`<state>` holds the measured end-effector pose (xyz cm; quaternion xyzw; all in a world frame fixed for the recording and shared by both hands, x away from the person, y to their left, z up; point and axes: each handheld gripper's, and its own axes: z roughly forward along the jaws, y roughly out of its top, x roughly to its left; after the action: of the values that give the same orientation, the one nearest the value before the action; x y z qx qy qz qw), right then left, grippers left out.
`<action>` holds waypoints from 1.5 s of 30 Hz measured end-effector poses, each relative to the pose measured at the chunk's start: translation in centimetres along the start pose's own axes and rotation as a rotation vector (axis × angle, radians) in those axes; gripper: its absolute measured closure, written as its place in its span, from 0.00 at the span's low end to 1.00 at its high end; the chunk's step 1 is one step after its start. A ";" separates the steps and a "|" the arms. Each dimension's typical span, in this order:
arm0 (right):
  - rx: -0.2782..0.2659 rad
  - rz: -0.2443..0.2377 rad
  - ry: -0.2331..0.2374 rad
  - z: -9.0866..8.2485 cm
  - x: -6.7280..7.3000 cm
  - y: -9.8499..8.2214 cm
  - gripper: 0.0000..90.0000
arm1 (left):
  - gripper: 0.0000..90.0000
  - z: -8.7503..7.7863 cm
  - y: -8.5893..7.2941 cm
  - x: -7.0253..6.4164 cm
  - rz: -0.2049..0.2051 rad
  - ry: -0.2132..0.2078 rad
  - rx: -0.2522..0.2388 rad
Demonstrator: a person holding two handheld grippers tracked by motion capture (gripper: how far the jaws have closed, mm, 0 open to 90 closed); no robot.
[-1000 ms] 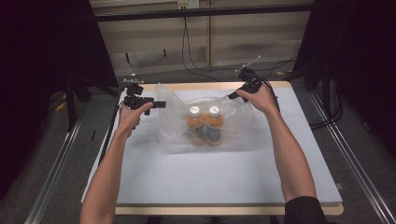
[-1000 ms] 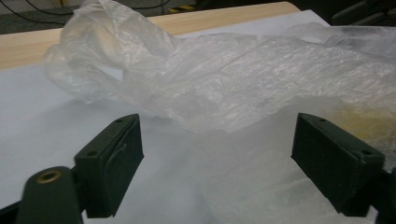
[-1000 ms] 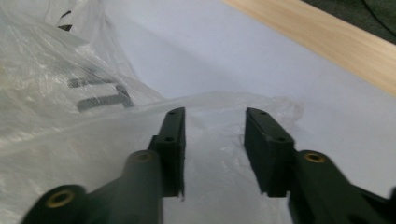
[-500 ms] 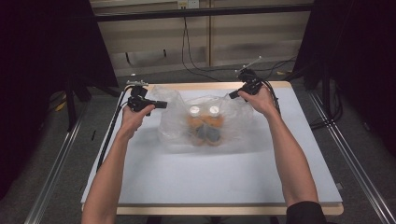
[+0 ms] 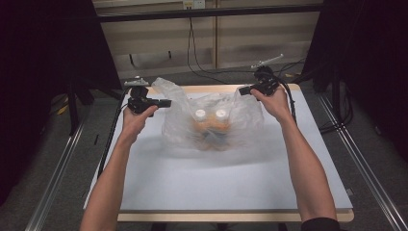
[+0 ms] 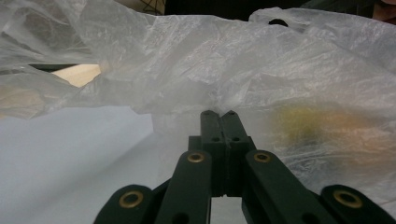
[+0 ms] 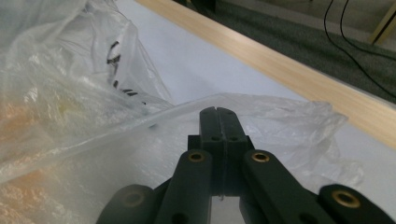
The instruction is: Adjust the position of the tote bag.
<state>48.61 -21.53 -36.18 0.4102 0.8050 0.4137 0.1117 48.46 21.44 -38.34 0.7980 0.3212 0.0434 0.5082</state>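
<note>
A clear plastic bag (image 5: 183,126) sits at the far middle of the white table (image 5: 202,183). Inside it stand two white-capped bottles (image 5: 201,114) over orange contents (image 5: 214,127). My left gripper (image 5: 166,103) is shut on the bag's left upper edge; in the left gripper view the jaws (image 6: 218,113) meet with crinkled film (image 6: 196,70) pinched at their tips and an orange blur (image 6: 317,121) behind. My right gripper (image 5: 242,90) is shut on the bag's right edge; in the right gripper view its tips (image 7: 218,110) clamp a rolled rim of the bag (image 7: 140,121).
The table's wooden far edge (image 7: 299,74) runs just behind the bag. Cables (image 5: 192,43) hang behind the table, and metal rails (image 5: 57,168) flank both sides. The near half of the table top lies bare between the person's forearms (image 5: 303,159).
My left gripper has risen slightly toward the far edge, pulling the bag's left corner up. The right gripper and the bottles have barely shifted.
</note>
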 end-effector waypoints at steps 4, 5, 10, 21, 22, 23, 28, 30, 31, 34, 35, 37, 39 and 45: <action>-0.065 -0.007 0.027 -0.9 0.6 0.3 1.00 | 1.00 -0.8 0.3 -0.6 0.017 0.005 -0.020; -0.065 -0.007 0.027 -0.9 0.6 0.3 1.00 | 1.00 -0.8 0.3 -0.6 0.017 0.005 -0.020; -0.147 -0.004 0.051 -1.9 1.2 0.6 1.00 | 1.00 -2.0 0.9 -1.4 0.044 -0.006 -0.067; -0.237 -0.015 0.070 -4.7 2.2 1.6 1.00 | 1.00 -4.6 1.8 -2.3 0.072 0.014 -0.134; -0.246 -0.017 0.066 -5.1 2.1 1.7 1.00 | 1.00 -4.8 1.8 -2.4 0.074 0.018 -0.138; -0.255 -0.015 0.067 -5.5 2.1 1.7 1.00 | 1.00 -5.0 1.9 -2.5 0.079 0.016 -0.144; -0.296 -0.021 0.059 -7.3 2.3 2.1 1.00 | 1.00 -5.6 2.3 -3.2 0.101 0.020 -0.159; -0.306 -0.023 0.056 -7.7 2.4 2.1 1.00 | 1.00 -5.7 2.5 -3.4 0.106 0.015 -0.161; -0.323 -0.033 0.051 -8.4 2.6 2.3 1.00 | 1.00 -5.8 2.7 -3.7 0.114 0.019 -0.164; -0.342 -0.053 0.041 -9.3 3.1 2.4 1.00 | 1.00 -6.2 3.4 -4.8 0.144 0.007 -0.176; -0.352 -0.053 0.041 -9.6 3.3 2.5 1.00 | 1.00 -6.3 3.5 -5.0 0.155 0.009 -0.178; -0.378 -0.055 0.044 -10.3 3.6 2.6 1.00 | 1.00 -6.5 3.7 -5.4 0.162 0.010 -0.190; -0.402 -0.058 0.047 -11.1 3.7 2.7 1.00 | 1.00 -6.7 3.6 -5.6 0.168 0.011 -0.194; -0.463 -0.080 0.071 -13.8 4.2 2.4 1.00 | 1.00 -7.8 3.7 -6.6 0.204 0.011 -0.189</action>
<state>40.13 -25.49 -24.92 0.3268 0.7078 0.5965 0.1908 41.88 22.84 -29.84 0.7749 0.2355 0.1291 0.5721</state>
